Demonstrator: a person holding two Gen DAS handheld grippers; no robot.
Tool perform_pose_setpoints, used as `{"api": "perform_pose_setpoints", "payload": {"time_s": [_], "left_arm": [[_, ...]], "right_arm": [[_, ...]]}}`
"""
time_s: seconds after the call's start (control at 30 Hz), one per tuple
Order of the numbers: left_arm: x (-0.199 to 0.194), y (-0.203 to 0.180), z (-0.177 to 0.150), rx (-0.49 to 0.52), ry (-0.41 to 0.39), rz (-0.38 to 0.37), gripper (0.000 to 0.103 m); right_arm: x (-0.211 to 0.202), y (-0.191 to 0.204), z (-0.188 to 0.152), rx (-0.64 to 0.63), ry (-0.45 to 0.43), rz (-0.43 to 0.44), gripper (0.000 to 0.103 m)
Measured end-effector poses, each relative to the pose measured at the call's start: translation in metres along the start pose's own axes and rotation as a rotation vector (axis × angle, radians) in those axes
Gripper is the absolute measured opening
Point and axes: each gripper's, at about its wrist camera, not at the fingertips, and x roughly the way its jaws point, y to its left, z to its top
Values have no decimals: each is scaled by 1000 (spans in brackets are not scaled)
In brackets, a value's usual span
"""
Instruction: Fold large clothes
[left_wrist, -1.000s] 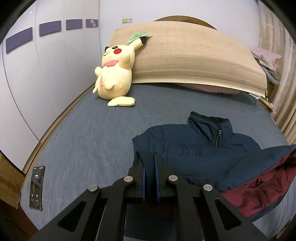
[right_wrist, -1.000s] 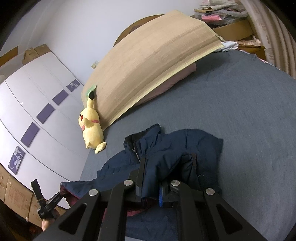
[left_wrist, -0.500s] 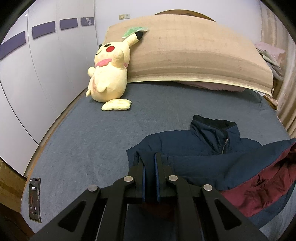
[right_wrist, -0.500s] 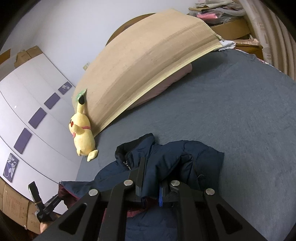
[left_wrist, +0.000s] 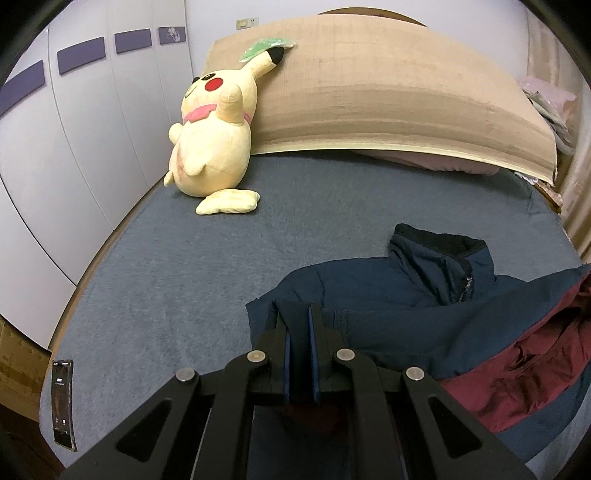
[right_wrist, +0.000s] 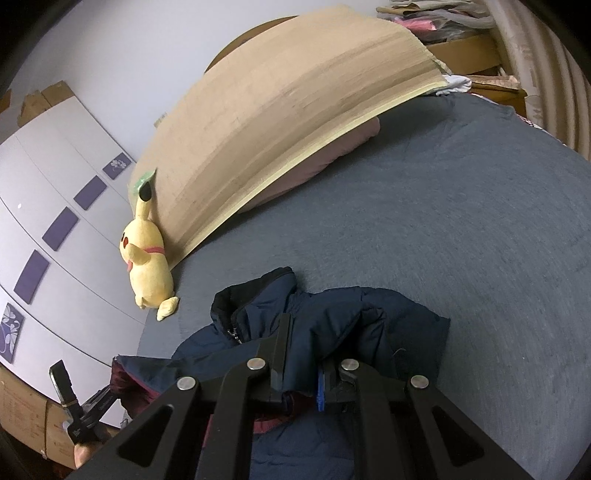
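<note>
A navy padded jacket (left_wrist: 399, 295) with a dark red lining (left_wrist: 517, 373) lies bunched on the grey bed (left_wrist: 184, 280), its collar toward the headboard. My left gripper (left_wrist: 298, 314) is shut on a navy edge of the jacket at its left side. In the right wrist view the same jacket (right_wrist: 332, 321) drapes over my right gripper (right_wrist: 306, 350), which is shut on a fold of it; the cloth hides the fingertips. The red lining (right_wrist: 122, 380) shows at the lower left there.
A yellow plush toy (left_wrist: 214, 147) leans against the tan mat (left_wrist: 388, 92) at the bed's head. A phone (left_wrist: 62, 402) lies near the bed's left front corner. White wardrobe doors (left_wrist: 74, 129) run along the left. A tripod (right_wrist: 77, 410) stands beside the bed.
Both grippers have carried the jacket's edge forward toward the headboard. The plush toy and mat look closer, and the jacket is more bunched up.
</note>
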Motion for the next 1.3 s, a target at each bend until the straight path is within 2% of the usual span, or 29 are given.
{"api": "perform_pose_setpoints", "payload": {"time_s": [0.5, 1.3], "left_arm": [[20, -1, 10, -2, 24, -1, 9], [83, -7, 22, 15, 123, 18, 9]], "right_arm": [[22, 2, 14, -2, 23, -24, 10], [103, -18, 33, 17, 132, -92, 10]]}}
